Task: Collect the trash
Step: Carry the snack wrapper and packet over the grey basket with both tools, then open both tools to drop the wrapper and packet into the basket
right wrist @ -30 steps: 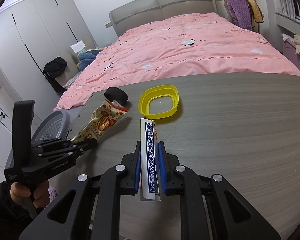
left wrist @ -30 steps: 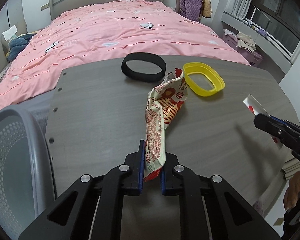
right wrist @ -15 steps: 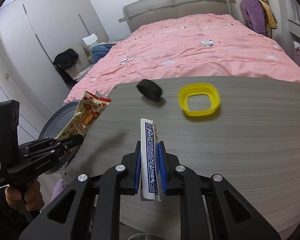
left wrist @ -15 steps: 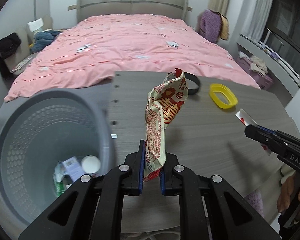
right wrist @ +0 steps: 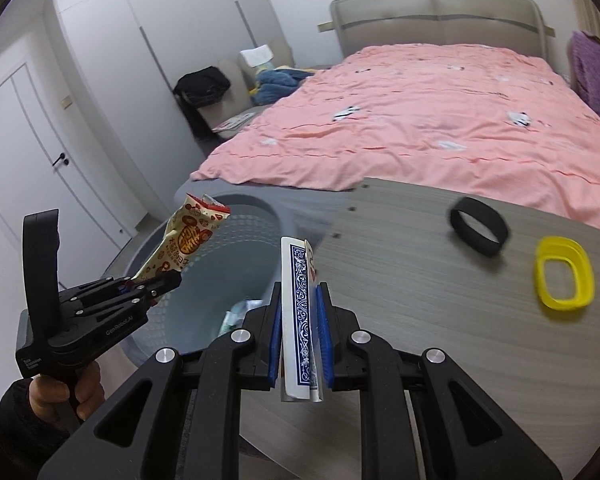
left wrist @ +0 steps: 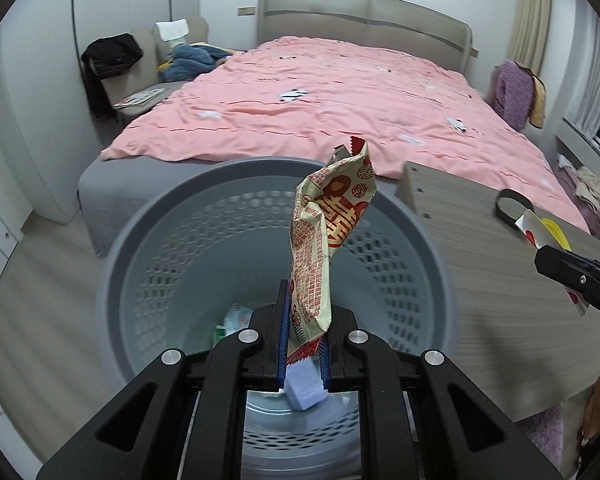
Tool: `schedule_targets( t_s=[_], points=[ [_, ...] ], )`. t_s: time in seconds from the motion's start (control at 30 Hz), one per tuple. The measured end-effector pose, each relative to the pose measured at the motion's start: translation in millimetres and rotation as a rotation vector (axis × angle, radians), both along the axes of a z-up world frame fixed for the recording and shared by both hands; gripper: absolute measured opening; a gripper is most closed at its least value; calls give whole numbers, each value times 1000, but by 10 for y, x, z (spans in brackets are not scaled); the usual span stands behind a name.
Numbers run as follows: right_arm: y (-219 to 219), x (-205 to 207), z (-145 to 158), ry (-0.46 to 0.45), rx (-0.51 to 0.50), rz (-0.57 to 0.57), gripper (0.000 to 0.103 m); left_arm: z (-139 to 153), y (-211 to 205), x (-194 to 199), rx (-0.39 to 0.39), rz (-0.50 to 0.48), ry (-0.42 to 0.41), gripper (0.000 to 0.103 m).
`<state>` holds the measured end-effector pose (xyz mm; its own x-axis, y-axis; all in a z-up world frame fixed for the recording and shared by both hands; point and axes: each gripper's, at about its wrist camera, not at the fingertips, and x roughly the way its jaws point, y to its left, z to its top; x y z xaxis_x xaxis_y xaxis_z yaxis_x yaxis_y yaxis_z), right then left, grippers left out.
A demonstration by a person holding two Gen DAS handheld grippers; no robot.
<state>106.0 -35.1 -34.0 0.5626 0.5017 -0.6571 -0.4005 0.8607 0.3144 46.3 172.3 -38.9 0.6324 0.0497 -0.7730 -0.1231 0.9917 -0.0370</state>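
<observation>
The left gripper (left wrist: 304, 344) clamps the snack wrapper (left wrist: 326, 236), which rises toward twelve o'clock above the grey bin (left wrist: 148, 240); the right gripper (right wrist: 300, 340) pinches a folded card packet (right wrist: 298, 312) beside the table (right wrist: 420, 300), bin at ten o'clock

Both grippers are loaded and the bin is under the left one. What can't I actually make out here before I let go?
- Bin contents: in the left wrist view, the left gripper and snack wrapper cover most of the floor; only scraps show.
- Playing card face: the right wrist view shows it edge-on in the right gripper.
- Yellow ring: in the left wrist view, mostly hidden behind the card.
</observation>
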Motion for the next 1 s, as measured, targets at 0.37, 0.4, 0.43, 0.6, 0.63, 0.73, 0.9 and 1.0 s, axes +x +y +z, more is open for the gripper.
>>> schedule_targets(
  t_s=[0.37,0.4,0.43,0.6,0.63,0.73,0.9,1.0],
  points=[
    [759,249,-51,19,-34,137,16,-149,407,39,-13,76,32,12],
    [789,273,-60,22,-35,142,16,-159,425,43,-14,78,33,12],
    [831,298,-77,27,-37,149,16,-164,438,42,-16,80,33,12],
    [943,357,-130,39,-48,164,17,-180,497,50,-25,85,34,12],
    [958,365,-137,41,-50,167,17,-181,513,36,-26,86,33,12],
    [977,366,-133,37,-51,167,19,-173,532,19,-27,94,29,15],
    [953,349,-122,30,-44,158,32,-134,552,-14,-17,107,18,32],
    [947,333,-112,27,-46,154,34,-112,557,-39,-7,117,10,42]
  ],
)
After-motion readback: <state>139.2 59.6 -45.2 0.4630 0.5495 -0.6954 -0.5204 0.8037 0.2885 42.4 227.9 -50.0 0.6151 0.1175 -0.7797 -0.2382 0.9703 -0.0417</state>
